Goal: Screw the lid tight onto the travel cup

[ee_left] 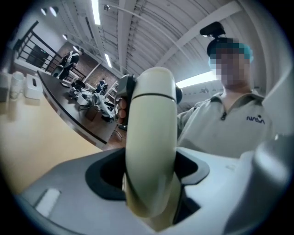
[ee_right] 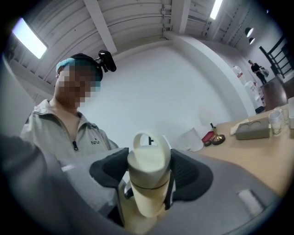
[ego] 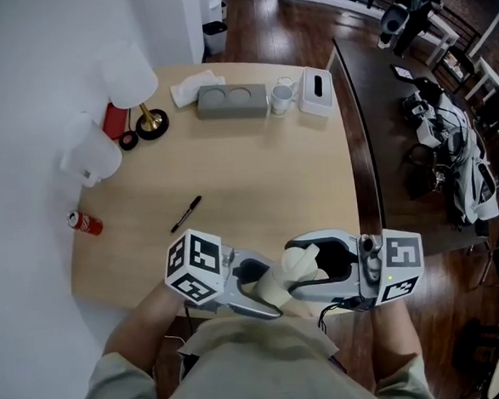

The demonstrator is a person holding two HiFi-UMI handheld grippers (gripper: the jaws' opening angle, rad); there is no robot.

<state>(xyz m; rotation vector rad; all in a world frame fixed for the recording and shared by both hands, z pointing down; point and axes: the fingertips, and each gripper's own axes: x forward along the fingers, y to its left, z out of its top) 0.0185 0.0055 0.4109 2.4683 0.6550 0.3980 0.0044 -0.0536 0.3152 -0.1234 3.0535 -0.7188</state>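
I hold a cream travel cup [ego: 281, 288] close to the person's chest, at the table's near edge, between both grippers. My left gripper [ego: 259, 279] is shut on the cup body [ee_left: 151, 151], which fills the middle of the left gripper view. My right gripper [ego: 322, 266] comes in from the right, and its dark pads [ee_right: 186, 172] sit against both sides of the lid [ee_right: 149, 163]. The lid sits on the cup's end, with a seam below it and a loop handle [ee_right: 148, 137] on top. The lid's thread is hidden.
On the wooden table [ego: 256, 177] lie a black pen [ego: 186, 213] and a red can [ego: 85, 223]. At the far edge stand a grey two-hole tray [ego: 231, 100], a clear cup [ego: 281, 97], a tissue box [ego: 315, 91] and a lamp [ego: 150, 120]. A dark counter [ego: 389, 125] runs along the right.
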